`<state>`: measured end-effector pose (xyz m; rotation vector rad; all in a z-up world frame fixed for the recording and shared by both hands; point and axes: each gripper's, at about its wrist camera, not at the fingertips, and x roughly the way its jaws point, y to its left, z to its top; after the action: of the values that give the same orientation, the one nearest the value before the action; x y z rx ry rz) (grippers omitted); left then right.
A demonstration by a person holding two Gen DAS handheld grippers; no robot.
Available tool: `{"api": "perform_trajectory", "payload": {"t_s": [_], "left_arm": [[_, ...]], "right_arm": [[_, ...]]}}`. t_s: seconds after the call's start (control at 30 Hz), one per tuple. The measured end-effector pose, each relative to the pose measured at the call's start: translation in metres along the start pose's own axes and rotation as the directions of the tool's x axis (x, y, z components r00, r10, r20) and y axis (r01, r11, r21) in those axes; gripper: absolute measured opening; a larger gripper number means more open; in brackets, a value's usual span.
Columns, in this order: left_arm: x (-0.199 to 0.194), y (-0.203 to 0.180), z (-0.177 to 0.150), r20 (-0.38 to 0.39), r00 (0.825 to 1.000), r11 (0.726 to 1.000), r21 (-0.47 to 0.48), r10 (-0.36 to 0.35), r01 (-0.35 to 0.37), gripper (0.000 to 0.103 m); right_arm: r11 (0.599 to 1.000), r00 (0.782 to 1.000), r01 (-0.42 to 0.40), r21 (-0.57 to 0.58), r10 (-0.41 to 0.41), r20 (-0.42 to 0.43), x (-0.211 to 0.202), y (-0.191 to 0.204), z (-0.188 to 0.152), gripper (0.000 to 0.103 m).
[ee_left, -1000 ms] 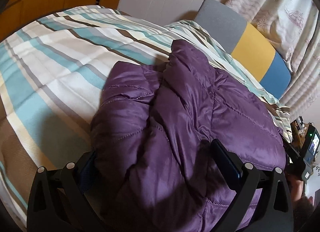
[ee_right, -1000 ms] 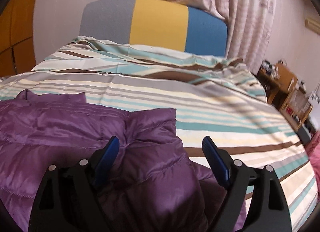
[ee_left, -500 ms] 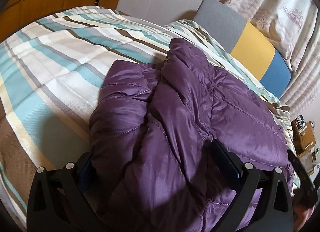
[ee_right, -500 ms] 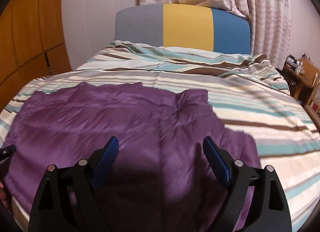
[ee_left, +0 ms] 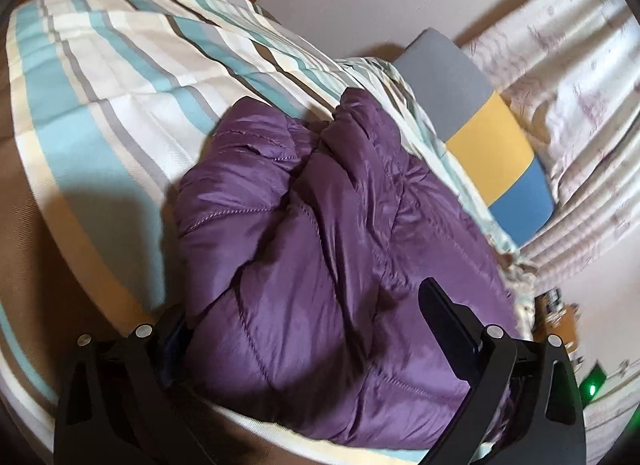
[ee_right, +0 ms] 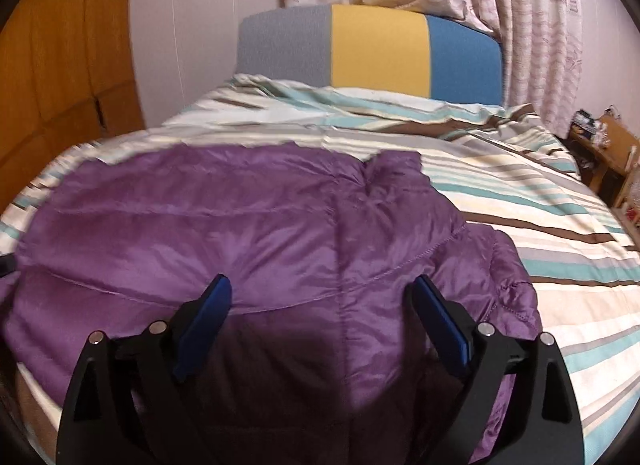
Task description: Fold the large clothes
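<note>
A purple quilted puffer jacket (ee_left: pixel 320 225) lies bunched on a striped bed cover (ee_left: pixel 120 77). My left gripper (ee_left: pixel 304 321) is open at its near end; the padded fabric bulges up between the wide-apart fingers and hides most of the left finger. In the right wrist view the jacket (ee_right: pixel 260 225) lies spread and flatter across the bed, with a sleeve part folded at the right. My right gripper (ee_right: pixel 324 305) is open just above the jacket's near edge and holds nothing.
A grey, yellow and blue headboard (ee_right: pixel 376 49) stands at the bed's far end, with pale curtains (ee_right: pixel 520 5) behind. Orange wooden cupboard doors (ee_right: pixel 60 77) are on the left. A cluttered wooden side table (ee_right: pixel 604 145) stands at the right. Striped bed cover (ee_right: pixel 540 217) extends right of the jacket.
My right gripper has swung left and pulled back from the jacket's right edge to its near middle. My left gripper has tilted and lifted slightly; the jacket lies as before.
</note>
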<state>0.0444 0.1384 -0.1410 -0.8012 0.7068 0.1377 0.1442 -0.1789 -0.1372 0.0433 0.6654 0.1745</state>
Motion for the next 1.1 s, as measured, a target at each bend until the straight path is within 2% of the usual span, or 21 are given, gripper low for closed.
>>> {"api": "perform_trajectory", "payload": {"t_s": [0.03,0.13,0.17,0.23,0.33,0.4,0.5,0.6,0.67,0.77,0.83,0.93,1.0,1.07,1.1], "left_arm": [[-0.001,0.002,0.002,-0.004,1.000,1.000,-0.028,-0.005,0.005,0.094],[-0.010,0.009,0.001,0.000,1.000,0.994,-0.108,-0.010,0.010,0.082],[-0.012,0.010,0.000,0.004,1.000,0.994,-0.111,-0.001,0.001,0.081],[-0.014,0.010,-0.004,0.019,0.999,0.996,-0.081,0.041,-0.039,0.081],[-0.018,0.009,-0.010,0.012,0.999,0.997,-0.066,0.040,-0.039,0.081],[-0.022,0.011,-0.017,0.018,1.000,0.997,-0.083,0.008,-0.006,0.082],[-0.016,0.011,-0.018,0.024,1.000,0.994,-0.105,-0.021,0.023,0.089],[-0.008,0.012,-0.008,0.039,0.998,0.984,-0.169,-0.057,0.063,0.089],[0.000,0.016,-0.002,0.062,0.997,0.973,-0.221,-0.047,0.060,0.082],[0.006,0.018,0.000,0.091,0.996,0.962,-0.272,-0.003,0.027,0.059],[0.013,0.019,-0.001,0.084,0.996,0.949,-0.311,-0.022,0.047,0.040],[0.013,0.023,-0.001,0.083,0.994,0.927,-0.364,-0.068,0.093,0.026],[0.007,0.014,0.002,0.099,0.994,0.948,-0.309,-0.049,0.078,0.022],[-0.004,-0.008,0.004,0.142,0.990,0.982,-0.183,-0.012,0.038,0.022],[-0.010,-0.018,0.005,0.171,0.985,0.991,-0.131,-0.009,0.032,0.022]], "right_arm": [[0.999,0.999,-0.042,0.006,0.042,0.020,-0.005,0.000,0.000,0.074],[0.989,0.989,-0.143,-0.024,0.144,0.034,-0.020,0.011,0.000,0.054],[0.984,0.984,-0.174,-0.049,0.175,0.024,-0.021,0.018,-0.001,0.050],[0.974,0.979,-0.202,-0.108,0.202,-0.010,-0.018,0.032,-0.003,0.034],[0.971,0.985,-0.167,-0.172,0.156,-0.073,-0.003,0.046,-0.008,0.032],[0.971,0.983,-0.166,-0.171,0.149,-0.105,0.006,0.047,-0.011,0.032],[0.971,0.982,-0.169,-0.166,0.152,-0.112,0.010,0.046,-0.013,0.032],[0.971,0.982,-0.168,-0.168,0.152,-0.109,0.011,0.046,-0.015,0.032],[0.971,0.982,-0.172,-0.164,0.156,-0.110,0.011,0.044,-0.015,0.032],[0.971,0.981,-0.175,-0.161,0.158,-0.110,0.012,0.043,-0.014,0.032],[0.971,0.981,-0.175,-0.160,0.159,-0.111,0.011,0.043,-0.015,0.032],[0.972,0.980,-0.178,-0.155,0.161,-0.113,0.011,0.043,-0.015,0.032],[0.972,0.981,-0.176,-0.153,0.159,-0.115,0.011,0.043,-0.017,0.032],[0.973,0.982,-0.166,-0.159,0.149,-0.117,0.011,0.045,-0.017,0.032],[0.974,0.983,-0.162,-0.161,0.144,-0.117,0.011,0.046,-0.017,0.032]]}}
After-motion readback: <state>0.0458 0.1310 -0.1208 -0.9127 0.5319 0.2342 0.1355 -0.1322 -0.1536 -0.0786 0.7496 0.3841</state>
